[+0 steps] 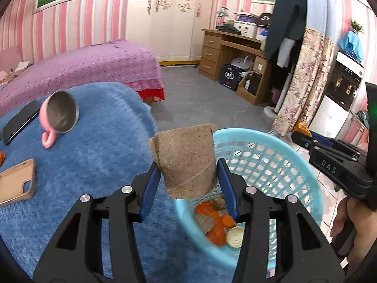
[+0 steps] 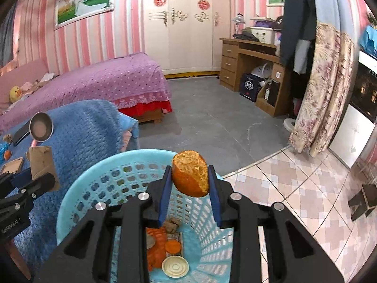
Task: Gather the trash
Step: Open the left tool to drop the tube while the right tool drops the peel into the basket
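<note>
So right up close, the left gripper [image 1: 187, 179] has its blue pads pinching a brown cardboard tube [image 1: 186, 160] from both sides, held up over the near rim of the light blue basket [image 1: 278, 141]. The right gripper [image 2: 188, 184] is clamped on a piece of orange peel [image 2: 190, 174], pith side up, and it hangs over the basket's open mouth. Down in the bottom of the basket there's already a pile of orange peel bits [image 2: 160, 243], a round cream lid [image 2: 175, 266] and some brownish scraps I can't make out. Just left of the basket is a surface covered with a fuzzy blue blanket [image 1: 99, 146], and on it a pink cup [image 1: 59, 115] lies tipped on its side, with a dark phone [image 1: 21, 122] next to it and a tan phone case [image 1: 17, 181] nearer the edge. Further back: a bed with a purple cover [image 2: 106, 80], grey floor, a wooden desk [image 2: 249, 59] and a white wardrobe [image 2: 186, 23] on the far wall.
</note>
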{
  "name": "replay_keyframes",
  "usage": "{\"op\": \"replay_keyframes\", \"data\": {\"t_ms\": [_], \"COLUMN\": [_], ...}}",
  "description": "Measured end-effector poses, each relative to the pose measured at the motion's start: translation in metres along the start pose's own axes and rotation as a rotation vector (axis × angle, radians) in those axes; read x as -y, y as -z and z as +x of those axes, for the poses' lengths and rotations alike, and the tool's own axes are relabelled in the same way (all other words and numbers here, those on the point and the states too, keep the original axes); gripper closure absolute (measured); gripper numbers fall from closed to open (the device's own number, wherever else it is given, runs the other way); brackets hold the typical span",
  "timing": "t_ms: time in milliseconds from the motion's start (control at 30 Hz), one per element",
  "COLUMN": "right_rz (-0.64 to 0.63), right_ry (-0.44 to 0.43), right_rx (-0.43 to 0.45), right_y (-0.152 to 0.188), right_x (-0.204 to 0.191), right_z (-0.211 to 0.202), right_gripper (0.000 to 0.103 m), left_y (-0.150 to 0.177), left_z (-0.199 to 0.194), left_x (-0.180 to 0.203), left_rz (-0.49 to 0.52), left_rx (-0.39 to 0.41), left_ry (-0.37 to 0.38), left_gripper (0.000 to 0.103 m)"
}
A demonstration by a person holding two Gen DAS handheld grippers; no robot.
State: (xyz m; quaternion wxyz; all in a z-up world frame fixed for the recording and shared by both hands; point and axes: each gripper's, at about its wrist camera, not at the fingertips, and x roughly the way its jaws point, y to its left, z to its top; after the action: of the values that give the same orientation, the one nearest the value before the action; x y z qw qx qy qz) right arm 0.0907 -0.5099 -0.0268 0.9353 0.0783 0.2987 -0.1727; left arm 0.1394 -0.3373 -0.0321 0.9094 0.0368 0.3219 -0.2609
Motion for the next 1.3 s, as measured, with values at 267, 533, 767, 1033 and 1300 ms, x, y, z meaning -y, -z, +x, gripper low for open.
{"op": "replay_keyframes", "data": {"t_ms": [267,533,767,1033,1300], "right_rz": [0.033,0.038,0.021,0.016,0.021], "right_ry": [-0.01,-0.019,-0.024,-0.007,0.002], "right_rx": [0.005,0.017,0.034,0.085,0.115], "right_y": [0.003,0.003,0.001,-0.003,-0.009], "right_x": [0.011,0.011,0.0,-0.018,-0.034], "right_z": [0.002,0.002,-0.002,-0.012,-0.018], "right_gripper": [0.073,0.073,0.07,0.036,0.015], "left_y": [-0.016,-0.022,-0.027,-0.031,-0.026], "left_z": [0.009,-0.001,-0.01,-0.026,-0.046], "left_x": [0.02,-0.001,-0.029,-0.056,-0.083], "left_rz": [0.004,-0.019,-0.047,-0.062,-0.071], "left_rx": [0.02,0.068,0.075,0.092,0.109], "left_ry": [-0.002,-0.127,-0.186,-0.233,-0.276], "left_gripper": [0.03,0.008,0.007,0.006,0.006]}}
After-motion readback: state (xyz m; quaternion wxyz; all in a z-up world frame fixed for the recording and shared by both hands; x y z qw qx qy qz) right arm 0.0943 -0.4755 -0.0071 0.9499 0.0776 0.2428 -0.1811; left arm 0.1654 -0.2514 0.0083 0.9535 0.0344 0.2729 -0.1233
